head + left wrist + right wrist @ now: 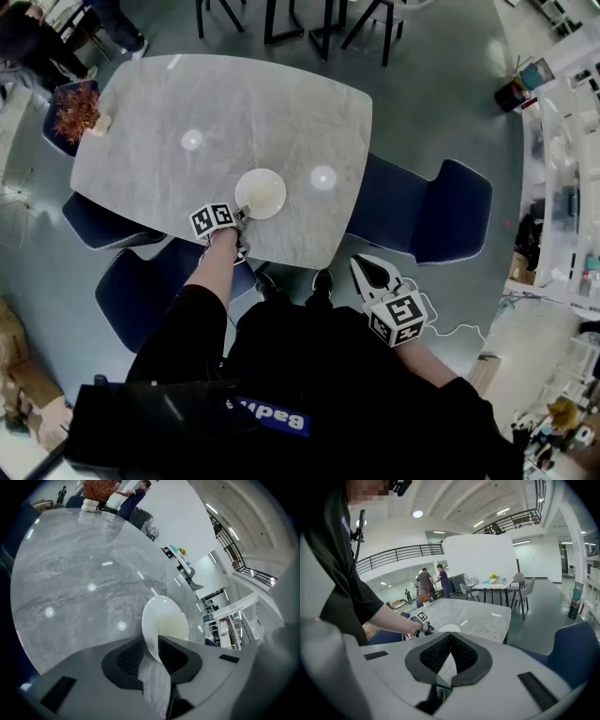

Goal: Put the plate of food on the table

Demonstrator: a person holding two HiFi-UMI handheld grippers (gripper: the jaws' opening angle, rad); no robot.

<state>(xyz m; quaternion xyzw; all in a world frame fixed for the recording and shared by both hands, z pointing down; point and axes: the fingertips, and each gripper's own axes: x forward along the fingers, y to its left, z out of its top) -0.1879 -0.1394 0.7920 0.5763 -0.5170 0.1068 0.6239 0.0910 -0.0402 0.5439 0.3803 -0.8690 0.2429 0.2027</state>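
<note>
Table (234, 103): gry marble-look, polished, mirrors lamps. Plate (261, 193): wht, glossy, ceramic-like. Chairs (450, 220): dk blue cloth. Right gripper (451, 637): matt gry plastic; pads (436, 654) blk, ribbed.

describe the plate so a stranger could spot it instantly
Find the grey marble table among blue chairs. Near its front edge is a round white plate, rim pinched in the left gripper. It is the only dish there; a reddish plant stands at the far corner.

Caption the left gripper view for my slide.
Left gripper with its jaws shut on the rim of a white plate, the grey marble table spread out beyond it.
</note>
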